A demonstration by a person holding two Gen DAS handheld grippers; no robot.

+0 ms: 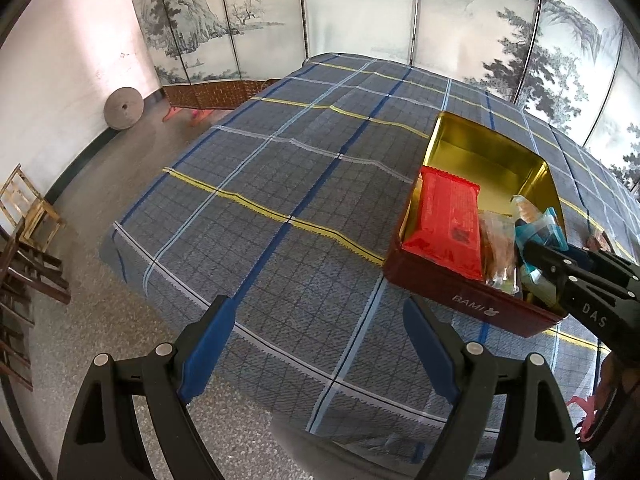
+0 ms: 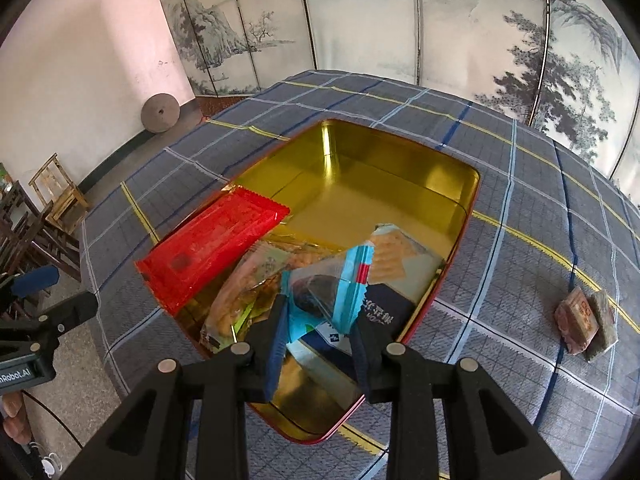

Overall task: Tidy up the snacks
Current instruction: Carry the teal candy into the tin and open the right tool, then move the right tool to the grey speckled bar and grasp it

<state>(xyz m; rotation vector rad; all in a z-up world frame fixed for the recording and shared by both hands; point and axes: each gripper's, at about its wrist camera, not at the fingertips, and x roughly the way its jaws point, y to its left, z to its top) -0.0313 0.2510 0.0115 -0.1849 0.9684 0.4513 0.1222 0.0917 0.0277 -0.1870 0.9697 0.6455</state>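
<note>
Left gripper (image 1: 320,344): jaws stand wide apart with nothing between them, poised over the near edge of the plaid cloth (image 1: 280,168), clear of the tin. To its right sits the red tin (image 2: 452,248) with gold interior, lid off, resting on the cloth. Contents, left to right in the right wrist view: a red flat packet (image 2: 212,248) propped against the left wall with one end over the rim; a clear-wrapped biscuit pack (image 2: 240,292) lying beside it; a light-blue wrapped snack (image 2: 332,292) with a dark filling; behind that, a pale pack of ridged crackers (image 2: 396,256), and underneath, a dark-blue packet (image 2: 384,312) with white lettering. Right gripper (image 2: 320,332): the fingers are drawn close together on the near end of the light-blue wrapped snack — the pads appear to press on the wrapper, so it is judged still gripped, held just above or on the pile inside the tin; release is not yet confirmed. The far half of the tin floor is bare. Further right, on the cloth well apart from the tin, two small wrapped snacks (image 2: 584,320) lie touching each other — these remain to be collected. Assessment: the task is mostly complete; several items are stowed, one is at the point of placement, and two remain outside.
</note>
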